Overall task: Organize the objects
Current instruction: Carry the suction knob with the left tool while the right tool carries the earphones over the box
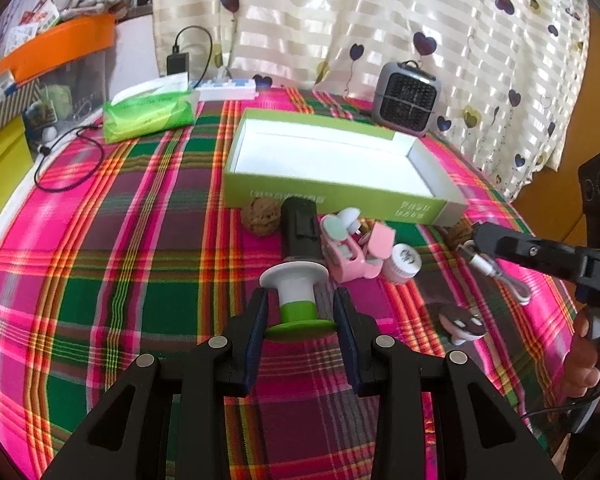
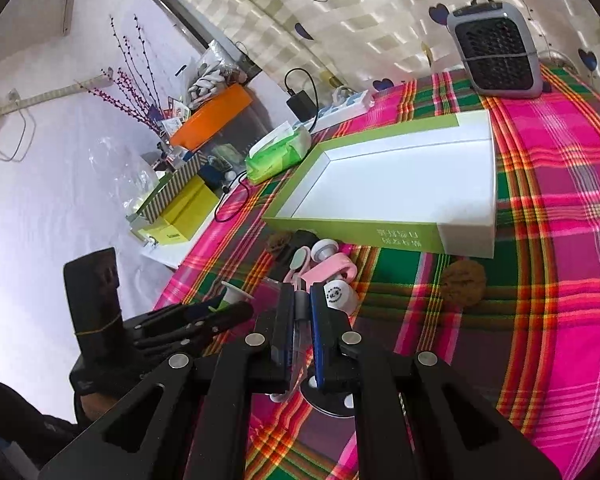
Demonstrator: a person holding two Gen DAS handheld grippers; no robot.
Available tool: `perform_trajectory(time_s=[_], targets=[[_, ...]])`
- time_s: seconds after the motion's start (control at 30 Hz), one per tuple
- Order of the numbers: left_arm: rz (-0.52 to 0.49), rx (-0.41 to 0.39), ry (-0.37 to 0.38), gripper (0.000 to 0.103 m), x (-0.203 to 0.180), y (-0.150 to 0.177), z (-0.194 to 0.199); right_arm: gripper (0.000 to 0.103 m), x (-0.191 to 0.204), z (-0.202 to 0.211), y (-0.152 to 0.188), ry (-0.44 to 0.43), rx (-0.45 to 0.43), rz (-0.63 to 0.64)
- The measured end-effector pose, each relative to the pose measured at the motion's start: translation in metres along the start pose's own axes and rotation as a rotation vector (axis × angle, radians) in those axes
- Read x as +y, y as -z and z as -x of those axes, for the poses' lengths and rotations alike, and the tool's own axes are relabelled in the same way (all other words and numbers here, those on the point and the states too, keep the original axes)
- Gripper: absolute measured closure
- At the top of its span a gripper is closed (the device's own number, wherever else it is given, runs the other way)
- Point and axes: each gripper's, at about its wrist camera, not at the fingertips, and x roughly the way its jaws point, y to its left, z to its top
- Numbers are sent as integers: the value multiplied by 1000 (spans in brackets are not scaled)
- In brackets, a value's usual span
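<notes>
Plaid-clothed surface [image 1: 140, 208] before a heart-print curtain; open green box [image 1: 332, 196] at the far middle. Left tongs [image 1: 300, 300] stood wide around a white-and-green spool [image 1: 296, 296], near centre, not yet gripping. Spool looked light, rigid, slick plastic; best taken at its narrow waist between the flanges. Right tongs [image 2: 300, 300] were pinched narrow on a limp white cable [image 1: 496, 272].

Black tongs [image 1: 300, 312] – blue pads [image 1: 256, 344], silver round screws [image 1: 219, 343] – bare-skinned hand [image 1: 584, 356]
</notes>
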Motion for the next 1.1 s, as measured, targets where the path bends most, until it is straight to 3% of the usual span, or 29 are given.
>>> perform_trajectory(time_s=[0.43,1.1], targets=[[-79,-39,35,72,-26,-13,8,95,32,6,-2,218,-59,208],[-129,-57,36,72,-43,-28,3,95,37,3,-8,246,-70,255]])
